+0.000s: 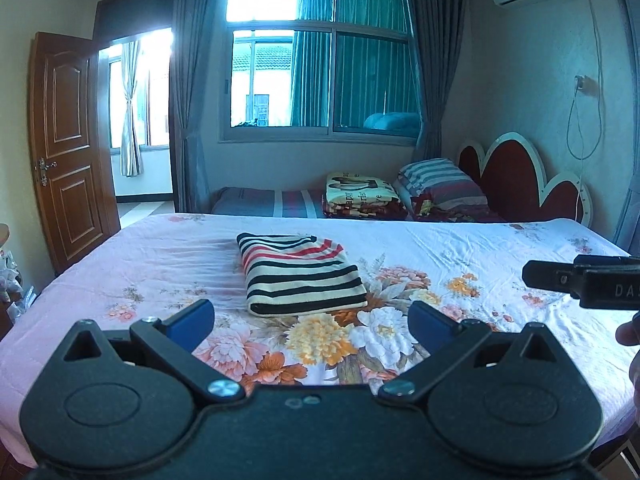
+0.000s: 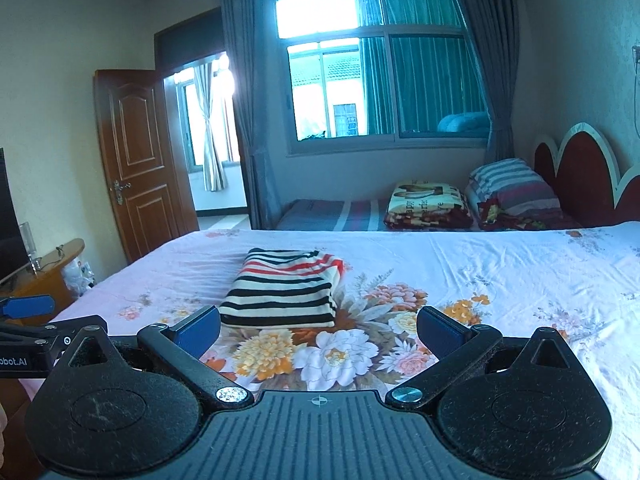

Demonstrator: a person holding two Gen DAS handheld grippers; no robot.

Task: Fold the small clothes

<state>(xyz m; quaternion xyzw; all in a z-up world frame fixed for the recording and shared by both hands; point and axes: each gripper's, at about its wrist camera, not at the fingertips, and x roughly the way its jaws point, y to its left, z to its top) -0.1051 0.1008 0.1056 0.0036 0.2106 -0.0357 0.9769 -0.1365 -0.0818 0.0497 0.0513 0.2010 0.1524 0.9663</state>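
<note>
A folded knit garment in cream with black and red stripes [image 1: 300, 276] lies flat as a neat rectangular bundle on the bed, toward the middle of the mattress and a little to the left, its near edge just beyond a printed cluster of flowers; nothing touches it. Beneath it spreads a pale pink bedsheet printed with orange, white and pink flowers [image 1: 460, 248], smooth but for light creases. The left gripper [image 1: 311, 318], black with blue finger pads, hovers near the bed's front edge with its fingers spread wide and nothing between them; the garment sits just ahead of the gap. The right gripper [image 2: 318, 326], of the same build, is likewise spread and empty, held beside the left one, apart from the cloth. Farther back, a folded patterned blanket [image 1: 360, 194] and a striped pillow [image 1: 440, 180] rest by a dark red scalloped headboard with white trim [image 1: 516, 184]; behind them is a window with grey-blue curtains [image 1: 320, 76], and a brown wooden door [image 1: 66, 148] stands open at left.
</note>
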